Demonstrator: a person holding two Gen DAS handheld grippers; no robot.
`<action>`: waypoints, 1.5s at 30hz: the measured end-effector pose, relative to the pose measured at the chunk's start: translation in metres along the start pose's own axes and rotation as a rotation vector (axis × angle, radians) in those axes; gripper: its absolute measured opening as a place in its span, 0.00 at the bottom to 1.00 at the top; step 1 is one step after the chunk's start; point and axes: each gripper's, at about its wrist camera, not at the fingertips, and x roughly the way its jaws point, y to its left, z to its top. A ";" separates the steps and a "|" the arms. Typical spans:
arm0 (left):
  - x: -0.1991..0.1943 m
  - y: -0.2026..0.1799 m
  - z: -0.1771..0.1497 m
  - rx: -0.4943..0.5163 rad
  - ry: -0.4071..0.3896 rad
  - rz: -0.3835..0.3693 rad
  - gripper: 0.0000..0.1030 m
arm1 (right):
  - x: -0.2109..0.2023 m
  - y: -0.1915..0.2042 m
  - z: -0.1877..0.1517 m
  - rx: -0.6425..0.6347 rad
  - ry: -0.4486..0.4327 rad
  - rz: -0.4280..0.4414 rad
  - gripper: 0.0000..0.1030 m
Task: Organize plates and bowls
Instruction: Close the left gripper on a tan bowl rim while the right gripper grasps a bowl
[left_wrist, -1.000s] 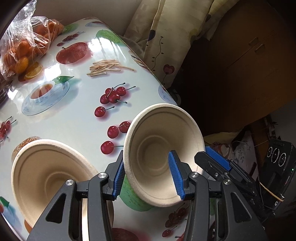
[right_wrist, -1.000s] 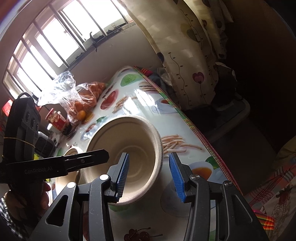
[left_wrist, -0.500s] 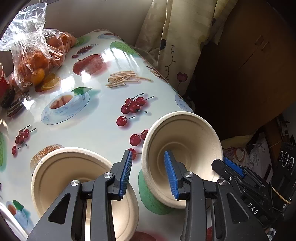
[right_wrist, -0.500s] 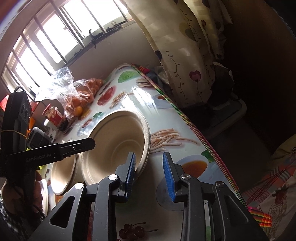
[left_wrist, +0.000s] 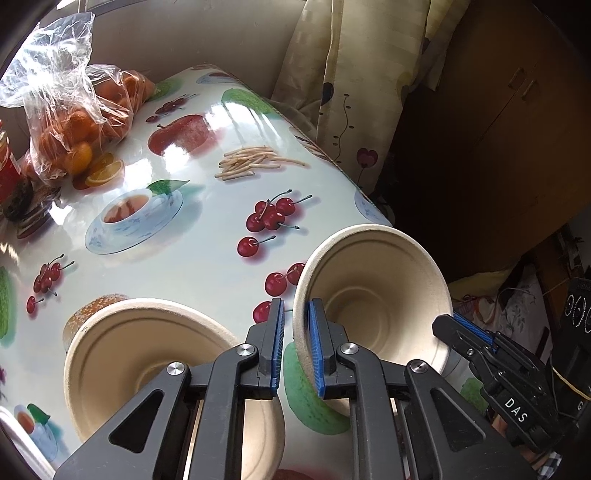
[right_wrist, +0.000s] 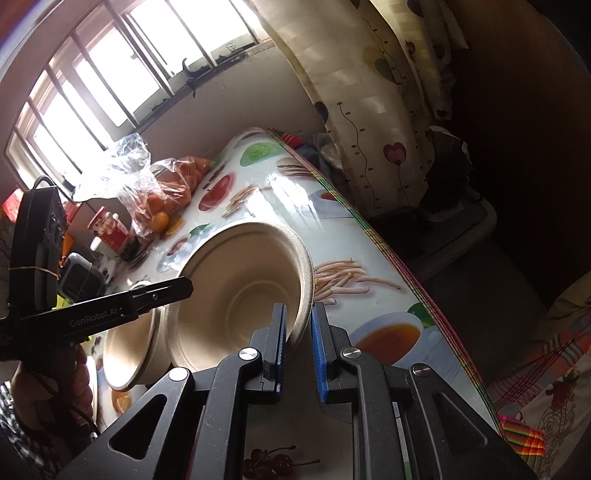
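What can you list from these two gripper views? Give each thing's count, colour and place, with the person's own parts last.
Paper bowls: 2, beige; right one near the table edge, tilted, left one beside it.
Bag of oranges: 1, clear plastic, far left of the table.
Tablecloth: 1, white with fruit prints, covers the table.
Curtain: 1, cream, beyond the table.
Window: 1, barred, behind the table.
Left gripper: black, blue pads, closed on the right bowl's left rim.
Right gripper: same, closed on its right rim.
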 end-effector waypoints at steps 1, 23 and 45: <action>0.000 0.000 0.000 -0.002 -0.001 -0.002 0.13 | 0.000 0.000 0.000 0.002 -0.001 0.001 0.13; 0.000 -0.001 -0.001 0.002 -0.015 -0.013 0.10 | 0.001 0.001 0.003 0.017 -0.005 -0.006 0.11; -0.022 0.000 -0.005 -0.006 -0.048 -0.023 0.10 | -0.018 0.014 0.003 -0.003 -0.044 -0.001 0.11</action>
